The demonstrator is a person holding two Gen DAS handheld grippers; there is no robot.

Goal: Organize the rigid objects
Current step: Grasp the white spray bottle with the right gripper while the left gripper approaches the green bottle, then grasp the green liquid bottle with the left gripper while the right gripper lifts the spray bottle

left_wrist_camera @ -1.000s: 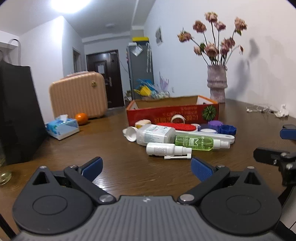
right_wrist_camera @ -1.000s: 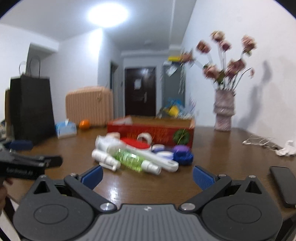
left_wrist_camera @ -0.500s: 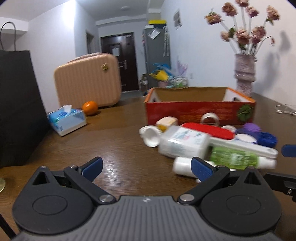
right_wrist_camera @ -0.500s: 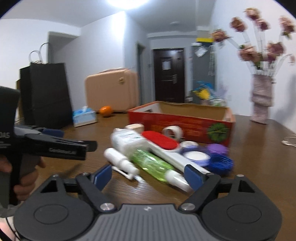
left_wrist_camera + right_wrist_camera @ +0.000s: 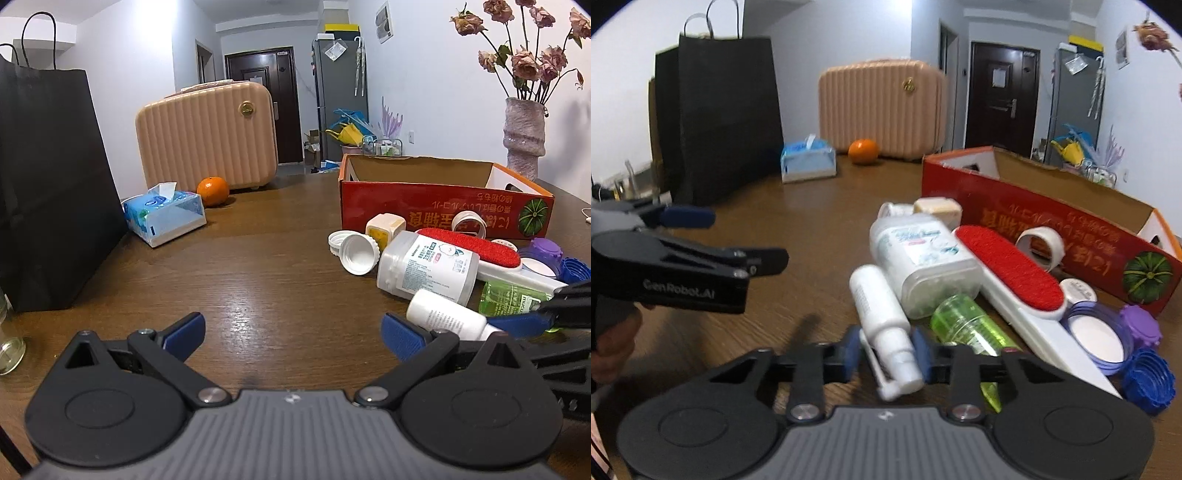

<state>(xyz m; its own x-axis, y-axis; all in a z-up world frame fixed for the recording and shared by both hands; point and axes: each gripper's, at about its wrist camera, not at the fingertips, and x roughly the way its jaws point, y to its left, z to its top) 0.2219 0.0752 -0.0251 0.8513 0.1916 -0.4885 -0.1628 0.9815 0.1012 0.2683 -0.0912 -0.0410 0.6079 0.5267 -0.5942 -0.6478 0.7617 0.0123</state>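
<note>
Left wrist view: left gripper (image 5: 291, 330) spread wide over bare wooden table (image 5: 258, 266), w/ open room left of the clutter up to the black bag (image 5: 48, 184). Right wrist view: right gripper (image 5: 886, 350) pinching white spray bottle (image 5: 882, 325) at nozzle end, at clutter's near edge just beside green bottle (image 5: 967, 326), red box (image 5: 1052, 225) behind.

Bare table (image 5: 258, 280) left; clutter pile (image 5: 960, 280) crowds red box (image 5: 1052, 221).

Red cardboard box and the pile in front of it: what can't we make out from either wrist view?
- Red cardboard box floor: hidden by its front wall in both views, so contents unknown.
- Green bottle cap end: right wrist, behind the right gripper, whose pads sit on the white spray bottle.
- White jar label text: too small, left wrist.
- Blue cap: partly behind the right gripper's finger, left wrist.
</note>
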